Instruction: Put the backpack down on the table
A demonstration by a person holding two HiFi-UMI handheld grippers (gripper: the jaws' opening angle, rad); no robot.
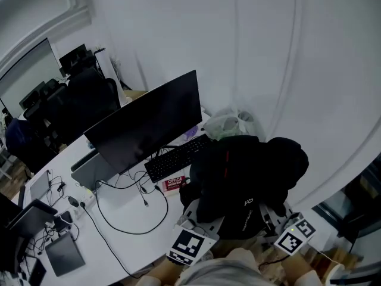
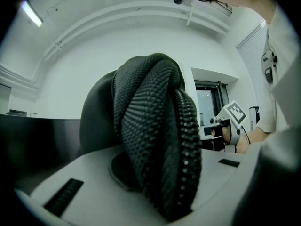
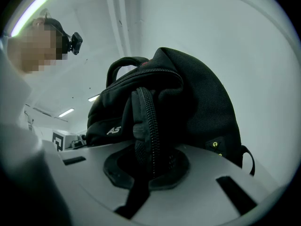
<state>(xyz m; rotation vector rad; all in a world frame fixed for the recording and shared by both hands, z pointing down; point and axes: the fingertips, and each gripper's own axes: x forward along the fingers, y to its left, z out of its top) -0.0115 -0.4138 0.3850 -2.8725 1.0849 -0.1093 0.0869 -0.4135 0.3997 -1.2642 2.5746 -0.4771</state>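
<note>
Between the jaws of the left gripper [image 2: 157, 192] a padded mesh strap [image 2: 150, 126] is pinched, the jaws being pressed close together on it. This grip is shown only in the left gripper view; in the head view the fingertips are covered by the bag and little more than the marker cube [image 1: 190, 243] is seen. The right gripper [image 3: 150, 173] is likewise clamped on a ribbed strap [image 3: 146, 121], which is seen only in the right gripper view, where it runs upward into the black backpack [image 1: 244, 171].

A top carry handle [image 3: 124, 62] and a pale logo [image 3: 114, 130] on the backpack are revealed by the right gripper view. From the left gripper view, the body of the backpack is mostly blocked by the strap, but the right gripper's marker cube and the hand behind it are shown at the right.

Only in the head view is the backpack's place given: it is held between both grippers at the near right end of the white surface [image 1: 131, 213], just beside a keyboard [image 1: 175, 158]. Whether its base touches the surface cannot be told. A red-and-white box [image 1: 174, 183] lies by the keyboard, a dark monitor [image 1: 149, 121] stands behind it, and a plastic bag [image 1: 229, 124] sits beyond the backpack.
</note>
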